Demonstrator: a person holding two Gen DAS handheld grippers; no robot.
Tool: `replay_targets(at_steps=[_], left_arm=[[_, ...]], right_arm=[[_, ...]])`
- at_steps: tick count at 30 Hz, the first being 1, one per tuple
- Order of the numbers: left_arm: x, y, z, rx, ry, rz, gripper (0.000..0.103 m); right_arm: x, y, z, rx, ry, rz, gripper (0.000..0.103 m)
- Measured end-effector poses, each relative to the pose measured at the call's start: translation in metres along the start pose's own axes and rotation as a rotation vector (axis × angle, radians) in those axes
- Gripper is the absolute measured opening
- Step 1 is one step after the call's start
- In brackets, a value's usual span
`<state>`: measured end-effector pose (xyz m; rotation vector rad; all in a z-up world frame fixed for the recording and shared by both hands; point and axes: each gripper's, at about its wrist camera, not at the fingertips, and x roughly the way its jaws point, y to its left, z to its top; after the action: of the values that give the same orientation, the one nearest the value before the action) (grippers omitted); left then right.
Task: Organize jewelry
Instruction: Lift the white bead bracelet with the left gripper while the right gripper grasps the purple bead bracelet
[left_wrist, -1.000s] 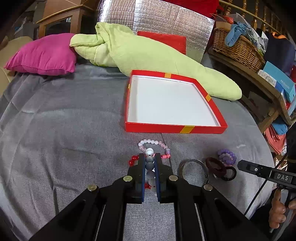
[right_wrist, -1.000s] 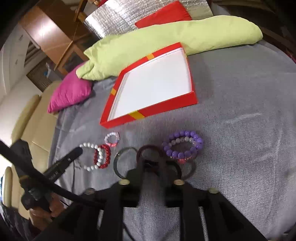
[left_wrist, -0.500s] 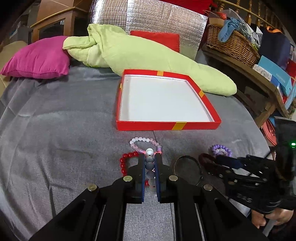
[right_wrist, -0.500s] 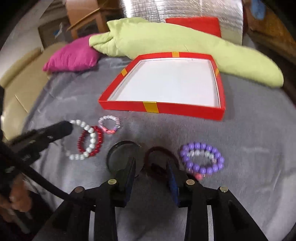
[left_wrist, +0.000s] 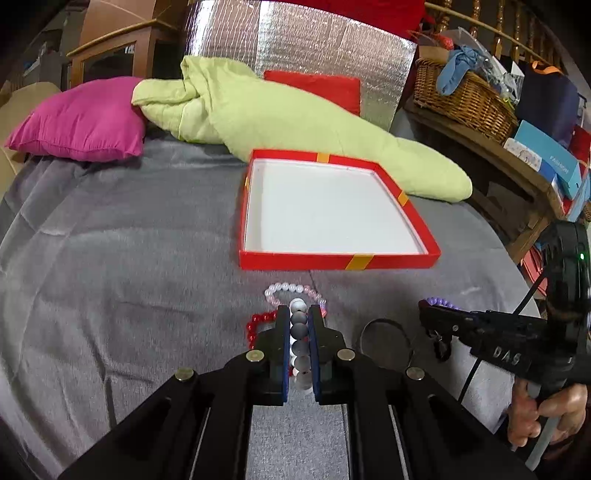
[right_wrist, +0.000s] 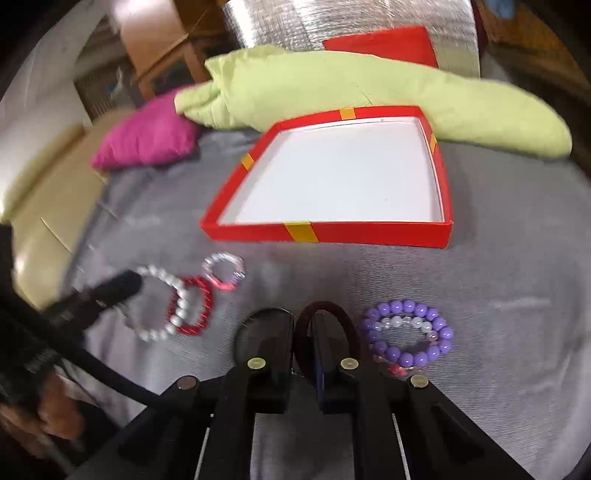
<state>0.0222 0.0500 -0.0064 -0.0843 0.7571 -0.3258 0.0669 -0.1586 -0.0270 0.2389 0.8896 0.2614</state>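
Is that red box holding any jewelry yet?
Empty. The red box shows only its bare white floor in both views, and the bracelets, such as the purple bracelet, lie outside it on the gray cloth.

Left wrist view: low over near edge of grey blanket (left_wrist: 110, 258), facing forward along its fingers toward red box (left_wrist: 338, 259) and far-edge pillows. Right wrist view: similar height, further right, close, angled slightly left across the same box (right_wrist: 332, 232). Shared: box, bead bracelets near front edge, green pillow (right_wrist: 369, 85).
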Motion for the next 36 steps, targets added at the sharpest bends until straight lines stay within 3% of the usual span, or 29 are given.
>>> replay_targets(at_steps=[8, 11, 17, 21, 23, 27, 29, 31, 34, 36], left_arm=[[-0.002, -0.007, 0.016, 0.017, -0.059, -0.037, 0.01], [0.0, -0.013, 0.019, 0.036, -0.068, -0.028, 0.01], [0.01, -0.021, 0.016, 0.048, -0.041, -0.022, 0.01], [0.011, -0.025, 0.014, 0.056, -0.039, -0.027, 0.01], [0.011, -0.027, 0.013, 0.061, -0.036, -0.027, 0.01], [0.008, -0.023, 0.011, 0.055, -0.042, -0.027, 0.01], [0.007, -0.019, 0.011, 0.047, -0.044, -0.022, 0.01], [0.006, -0.016, 0.012, 0.036, -0.042, -0.024, 0.01], [0.005, -0.015, 0.011, 0.032, -0.041, -0.026, 0.01], [0.004, -0.014, 0.011, 0.031, -0.043, -0.028, 0.01]], right_arm=[[-0.019, -0.044, 0.029, 0.274, -0.09, 0.324, 0.01], [-0.017, -0.059, 0.032, 0.348, -0.085, 0.397, 0.01], [0.003, -0.066, 0.025, 0.443, 0.009, 0.41, 0.014], [-0.003, -0.062, 0.029, 0.407, -0.022, 0.417, 0.014], [-0.005, -0.062, 0.03, 0.397, -0.022, 0.389, 0.014], [-0.016, -0.077, 0.03, 0.402, -0.052, 0.175, 0.017], [-0.013, -0.077, 0.029, 0.374, -0.029, 0.039, 0.033], [-0.007, -0.073, 0.027, 0.336, 0.011, -0.037, 0.041], [0.013, -0.063, 0.019, 0.259, 0.107, -0.147, 0.041], [0.019, -0.062, 0.014, 0.235, 0.134, -0.166, 0.024]])
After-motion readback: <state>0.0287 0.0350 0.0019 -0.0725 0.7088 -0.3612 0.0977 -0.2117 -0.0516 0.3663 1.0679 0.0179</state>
